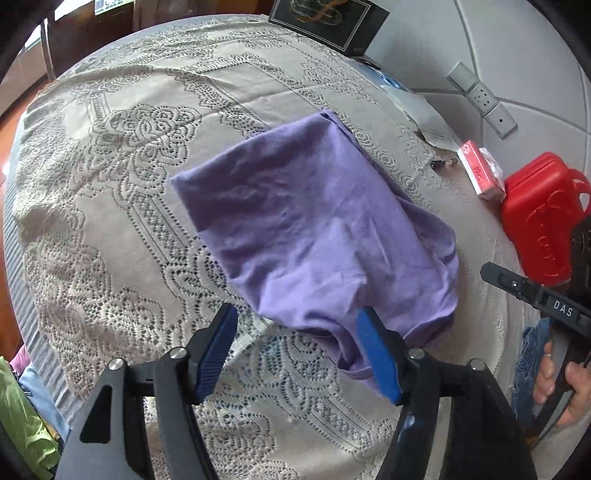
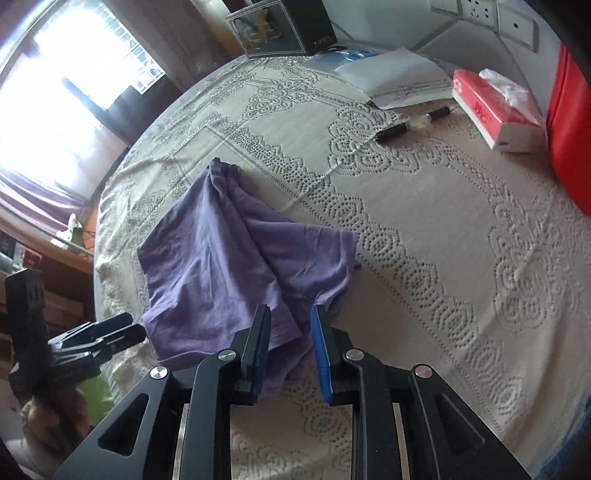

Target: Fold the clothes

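Observation:
A purple garment (image 1: 314,229) lies folded into a rough rectangle on the lace tablecloth (image 1: 122,155); it also shows in the right wrist view (image 2: 236,258). My left gripper (image 1: 295,325) is open just above the garment's near edge, its right finger (image 1: 376,354) over the cloth, holding nothing. My right gripper (image 2: 291,325) is open, its fingers hovering over the garment's near corner, empty. The right gripper's body shows at the right of the left wrist view (image 1: 546,299); the left gripper shows at the left of the right wrist view (image 2: 99,336).
A red plastic container (image 1: 543,218), a red tissue box (image 2: 495,107), a pen (image 2: 413,123), white papers (image 2: 399,79) and a dark box (image 2: 280,29) stand along the table's far side by the wall. Green and other clothes (image 1: 22,417) lie off the table's near-left edge.

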Demonstrator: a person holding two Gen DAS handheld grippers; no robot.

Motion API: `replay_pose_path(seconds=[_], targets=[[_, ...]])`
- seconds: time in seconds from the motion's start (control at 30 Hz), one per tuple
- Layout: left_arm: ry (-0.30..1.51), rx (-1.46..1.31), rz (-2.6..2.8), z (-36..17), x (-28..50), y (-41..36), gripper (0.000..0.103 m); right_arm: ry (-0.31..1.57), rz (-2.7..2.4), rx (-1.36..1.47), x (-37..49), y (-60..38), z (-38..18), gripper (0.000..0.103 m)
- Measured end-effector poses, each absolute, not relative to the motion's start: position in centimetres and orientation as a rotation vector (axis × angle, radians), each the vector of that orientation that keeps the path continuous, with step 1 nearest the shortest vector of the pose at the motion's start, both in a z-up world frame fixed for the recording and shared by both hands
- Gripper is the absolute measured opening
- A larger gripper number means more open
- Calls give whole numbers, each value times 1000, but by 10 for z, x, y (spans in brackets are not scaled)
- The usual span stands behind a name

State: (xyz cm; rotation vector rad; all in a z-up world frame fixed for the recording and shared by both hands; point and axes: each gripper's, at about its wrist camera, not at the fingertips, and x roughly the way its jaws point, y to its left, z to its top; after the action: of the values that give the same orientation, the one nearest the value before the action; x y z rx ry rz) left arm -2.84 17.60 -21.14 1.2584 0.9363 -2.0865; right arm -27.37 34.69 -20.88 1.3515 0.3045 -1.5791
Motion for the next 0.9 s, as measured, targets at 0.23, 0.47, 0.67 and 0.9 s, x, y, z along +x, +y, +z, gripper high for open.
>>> replay_pose_path(seconds=[0.23,0.47,0.67,0.9], targets=[[939,1281,-2086,-239,-30,176,67,275,-1520,1409,-264,325,-235,44],[862,1352,-2218,-234,-61,185,38,468,-1369,1378,-224,307,-255,10],[873,1206,-2203,-192,-80,133,47,174,-1540,1299,-270,313,-199,20],[829,1214,-2197,-186,-63,150,80,255,-1646,1311,-284,337,-192,27]])
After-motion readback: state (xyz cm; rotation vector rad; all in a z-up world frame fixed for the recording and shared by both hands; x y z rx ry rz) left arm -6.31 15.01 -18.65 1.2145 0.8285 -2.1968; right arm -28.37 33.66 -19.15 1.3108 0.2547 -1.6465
